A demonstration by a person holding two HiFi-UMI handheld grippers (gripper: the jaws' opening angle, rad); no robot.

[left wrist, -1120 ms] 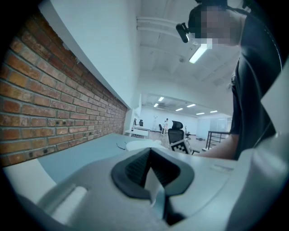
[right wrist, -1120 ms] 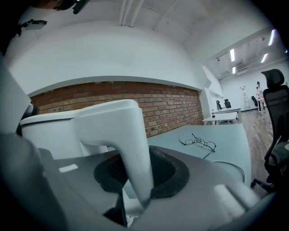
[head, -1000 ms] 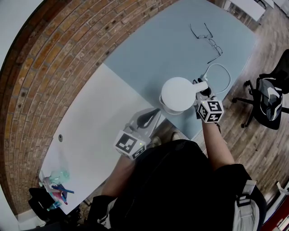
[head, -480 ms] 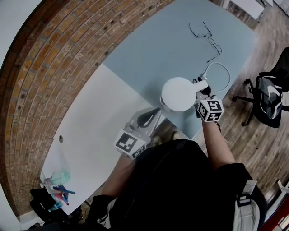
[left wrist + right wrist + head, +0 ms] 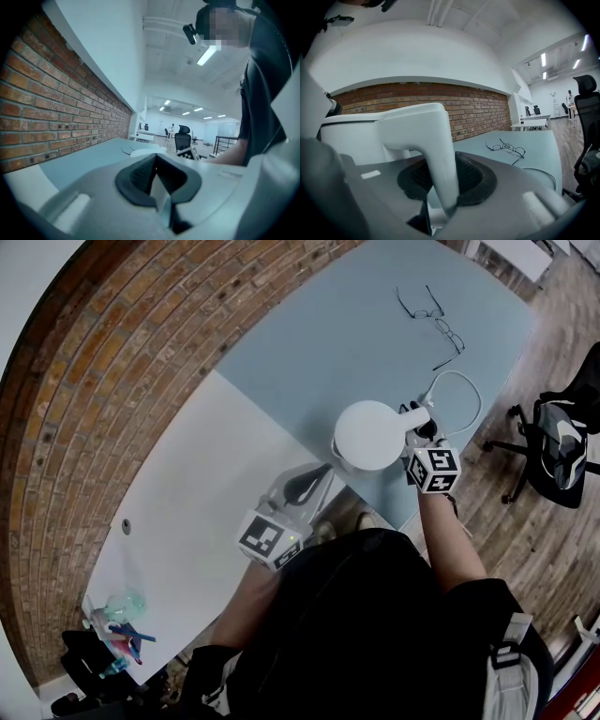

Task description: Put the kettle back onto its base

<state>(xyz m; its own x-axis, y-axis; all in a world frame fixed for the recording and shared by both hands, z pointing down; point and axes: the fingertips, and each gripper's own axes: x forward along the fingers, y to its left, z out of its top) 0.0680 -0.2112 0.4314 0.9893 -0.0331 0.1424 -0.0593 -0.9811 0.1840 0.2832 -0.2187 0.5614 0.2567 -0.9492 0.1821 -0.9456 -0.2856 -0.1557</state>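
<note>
Right gripper [image 5: 419, 426] clamped on handle [image 5: 435, 140] of white kettle [image 5: 370, 435], kettle upright at near edge of blue-grey table [image 5: 328, 343], white cord [image 5: 469, 395] looped just beside it. Left gripper [image 5: 302, 487] jaws together, empty, near kettle. Glasses [image 5: 433, 320] well apart, farther back

Curved brick wall [image 5: 94, 381], pale blue table [image 5: 328, 343], wood floor [image 5: 525, 512], office chair [image 5: 560, 451]

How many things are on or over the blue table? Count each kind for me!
white kettle: 1
pair of eyeglasses: 1
white cord: 1
Total: 3 (anything under the kettle is hidden)
</note>
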